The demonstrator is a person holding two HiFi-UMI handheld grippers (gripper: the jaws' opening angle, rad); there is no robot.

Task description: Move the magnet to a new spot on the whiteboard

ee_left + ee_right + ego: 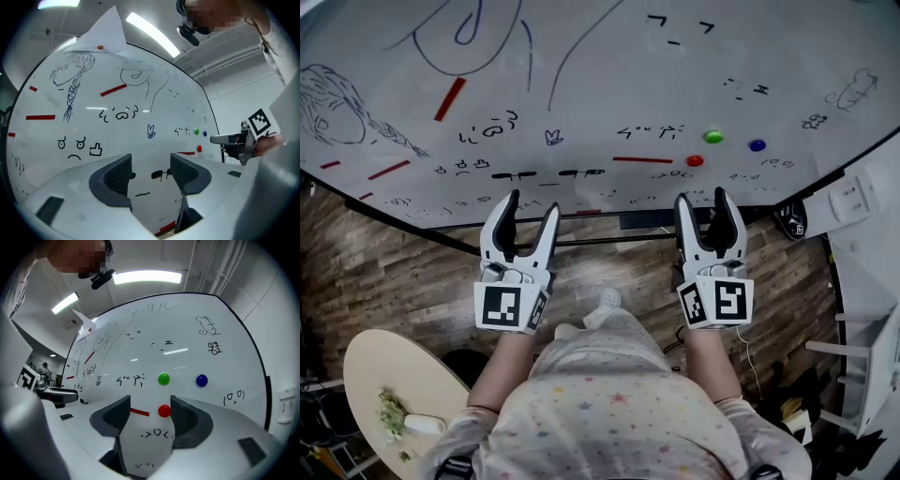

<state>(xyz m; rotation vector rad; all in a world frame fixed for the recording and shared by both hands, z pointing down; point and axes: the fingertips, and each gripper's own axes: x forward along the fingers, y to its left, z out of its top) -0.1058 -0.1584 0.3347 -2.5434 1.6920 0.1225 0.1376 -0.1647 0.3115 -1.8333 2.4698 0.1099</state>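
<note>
The whiteboard [600, 84] stands upright in front of me, covered with doodles. Three round magnets sit on its right part: red [695, 160], green [712, 137] and blue [757, 145]. My right gripper [701, 197] is open and empty, a short way off the board below the red magnet. In the right gripper view the red magnet [164, 411] shows between the spread jaws of the right gripper [150, 414], near the right one, with green [163, 378] and blue [201, 380] above. My left gripper [532, 204] is open and empty too, facing bare board [140, 154].
Red strip magnets [450, 98] lie across the left of the board. A round pale table [384, 375] with green scraps stands at lower left on the wooden floor. White furniture [862, 272] fills the right side. A paper sheet [105, 33] hangs at the board's top.
</note>
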